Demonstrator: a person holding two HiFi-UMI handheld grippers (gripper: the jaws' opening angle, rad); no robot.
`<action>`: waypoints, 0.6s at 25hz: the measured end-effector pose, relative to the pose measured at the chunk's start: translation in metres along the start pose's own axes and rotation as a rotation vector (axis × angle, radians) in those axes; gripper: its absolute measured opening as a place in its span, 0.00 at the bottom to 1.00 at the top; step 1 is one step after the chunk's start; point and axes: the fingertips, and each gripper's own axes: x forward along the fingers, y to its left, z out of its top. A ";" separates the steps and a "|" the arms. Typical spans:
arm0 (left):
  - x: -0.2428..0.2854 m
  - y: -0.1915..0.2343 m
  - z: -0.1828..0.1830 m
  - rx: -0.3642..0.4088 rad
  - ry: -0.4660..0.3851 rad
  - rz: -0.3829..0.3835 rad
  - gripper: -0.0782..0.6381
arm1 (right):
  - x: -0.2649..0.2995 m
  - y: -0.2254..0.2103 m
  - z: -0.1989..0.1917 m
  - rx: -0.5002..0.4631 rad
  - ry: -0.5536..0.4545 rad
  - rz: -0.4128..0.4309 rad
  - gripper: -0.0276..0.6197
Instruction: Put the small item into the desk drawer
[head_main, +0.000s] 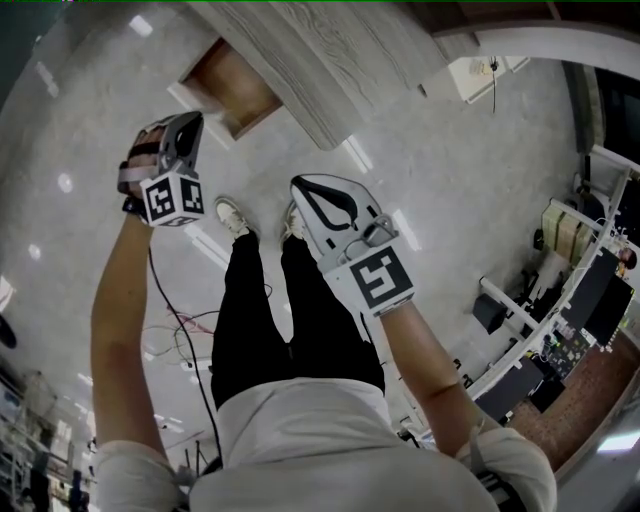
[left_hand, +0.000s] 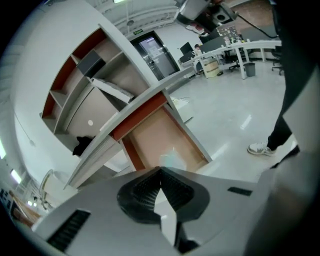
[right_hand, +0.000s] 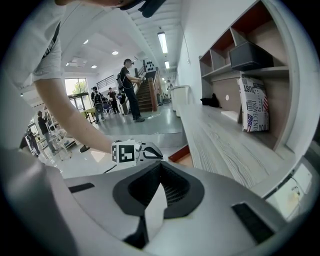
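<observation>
The desk drawer (left_hand: 162, 137) stands pulled open under the pale wooden desk top (head_main: 320, 60); from the head view the drawer (head_main: 232, 85) shows a bare brown floor. A faint pale blur (left_hand: 172, 158) lies near the drawer's front, too unclear to name. My left gripper (left_hand: 161, 169) is shut with nothing between its jaws, held just in front of the drawer. It shows as the left gripper (head_main: 183, 125) below the drawer. My right gripper (right_hand: 161, 163) is also shut and empty; the right gripper (head_main: 300, 185) hangs beside the desk edge, over the person's shoes.
The desk top (right_hand: 220, 145) carries a hutch with shelves, a dark box (right_hand: 250, 55), a printed book (right_hand: 254, 102) and a black object (right_hand: 210, 101). Several people stand in the hall (right_hand: 127, 90). Workbenches (head_main: 570, 300) line the right. Cables (head_main: 175, 330) trail on the floor.
</observation>
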 end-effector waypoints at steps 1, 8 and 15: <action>0.000 -0.003 0.002 0.046 -0.009 -0.008 0.13 | 0.001 0.000 0.000 0.000 0.001 0.000 0.08; -0.003 -0.056 0.004 0.435 -0.038 -0.141 0.13 | 0.008 0.003 -0.003 -0.005 0.007 0.008 0.08; 0.016 -0.050 -0.021 0.358 0.036 -0.137 0.13 | 0.015 0.009 -0.008 0.004 0.014 0.014 0.08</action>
